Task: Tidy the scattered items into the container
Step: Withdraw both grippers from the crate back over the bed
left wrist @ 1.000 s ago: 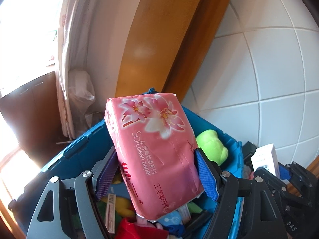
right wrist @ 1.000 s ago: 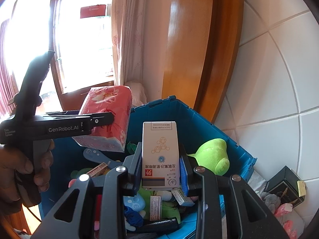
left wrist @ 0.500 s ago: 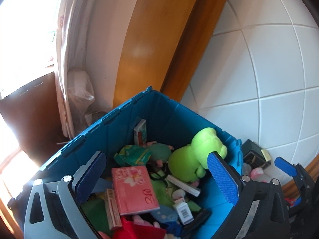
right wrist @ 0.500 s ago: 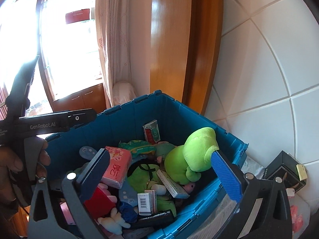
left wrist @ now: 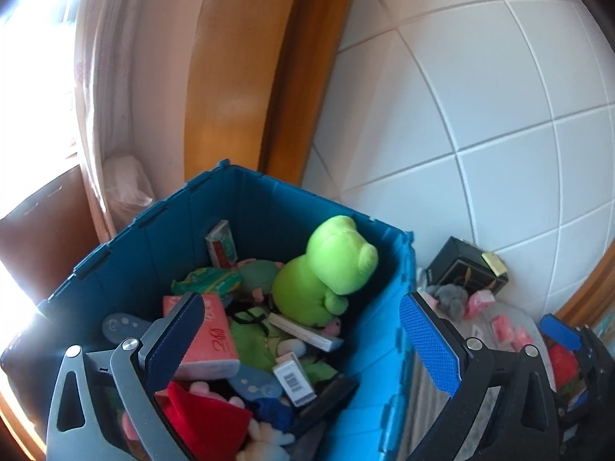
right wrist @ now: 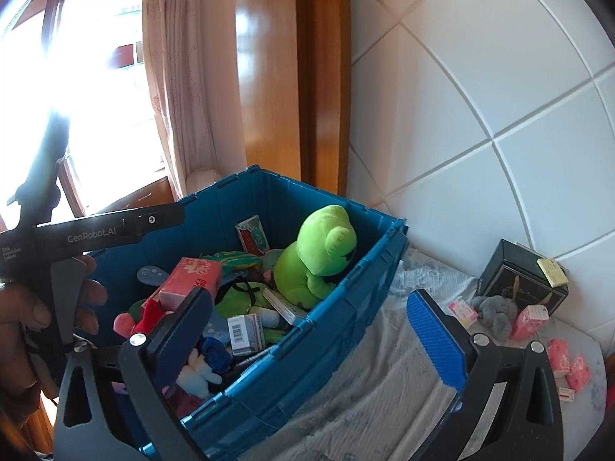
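The blue crate (left wrist: pixel 403 307) (right wrist: pixel 353 288) is filled with toys and boxes. Inside it a green plush frog (left wrist: pixel 326 269) (right wrist: pixel 319 261) leans on the far right wall. A pink tissue pack (left wrist: pixel 215 342) (right wrist: pixel 192 280) and a white barcode box (left wrist: pixel 294 378) (right wrist: pixel 244 332) lie loose among the items. My left gripper (left wrist: pixel 303 345) hangs open over the crate's right half with nothing between its pads. My right gripper (right wrist: pixel 311 334) is open and empty too, straddling the crate's right wall.
On the pale cloth (right wrist: pixel 365 384) right of the crate lie a black box (right wrist: pixel 519 284), a grey plush (right wrist: pixel 494 311) and several pink packets (right wrist: pixel 569 361). A tiled wall and a wooden frame stand behind. A hand (right wrist: pixel 23 315) grips the left tool's black body (right wrist: pixel 107 226).
Both grippers opened: the pink tissue pack left the left jaws and the white box left the right jaws, both landing in the crate. Both grippers then shifted right, bringing the cloth's items into view.
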`<state>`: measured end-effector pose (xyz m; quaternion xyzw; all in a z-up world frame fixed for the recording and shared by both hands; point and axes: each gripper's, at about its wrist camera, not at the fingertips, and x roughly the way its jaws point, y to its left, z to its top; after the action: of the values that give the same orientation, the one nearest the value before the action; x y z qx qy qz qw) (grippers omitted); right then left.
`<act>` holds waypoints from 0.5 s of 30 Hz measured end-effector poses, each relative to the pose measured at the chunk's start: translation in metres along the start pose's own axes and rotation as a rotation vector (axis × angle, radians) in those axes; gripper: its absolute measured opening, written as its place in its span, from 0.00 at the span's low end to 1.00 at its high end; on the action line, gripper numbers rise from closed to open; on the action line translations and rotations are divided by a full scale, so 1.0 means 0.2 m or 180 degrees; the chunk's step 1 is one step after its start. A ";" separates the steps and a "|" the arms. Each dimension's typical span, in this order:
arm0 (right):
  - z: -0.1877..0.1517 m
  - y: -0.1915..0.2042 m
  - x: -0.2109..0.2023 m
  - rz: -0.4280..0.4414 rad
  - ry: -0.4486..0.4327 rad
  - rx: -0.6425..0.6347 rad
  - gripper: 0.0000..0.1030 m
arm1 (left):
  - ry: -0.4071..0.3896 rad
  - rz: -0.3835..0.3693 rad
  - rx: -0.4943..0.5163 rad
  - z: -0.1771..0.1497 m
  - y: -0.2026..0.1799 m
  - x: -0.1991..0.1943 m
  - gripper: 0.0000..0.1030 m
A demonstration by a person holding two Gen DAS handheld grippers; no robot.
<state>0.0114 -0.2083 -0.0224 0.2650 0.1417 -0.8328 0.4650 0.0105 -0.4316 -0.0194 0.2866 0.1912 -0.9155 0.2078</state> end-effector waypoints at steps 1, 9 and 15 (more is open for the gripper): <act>-0.03 -0.05 -0.05 -0.0042 0.0001 0.0037 1.00 | 0.0001 -0.0043 0.0072 -0.02 -0.08 -0.02 1.00; -0.32 -0.43 -0.46 -0.0546 0.0101 0.0251 1.00 | 0.0118 -0.0182 0.0453 -0.22 -0.66 -0.14 1.00; -0.53 -0.70 -0.73 -0.0808 0.0137 0.0407 1.00 | 0.0261 -0.0234 0.0601 -0.41 -1.01 -0.23 1.00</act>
<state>-0.0130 0.0176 -0.0269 0.2918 0.1307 -0.8863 0.3349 -0.0176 -0.2112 -0.0072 0.3349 0.1228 -0.9239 0.1382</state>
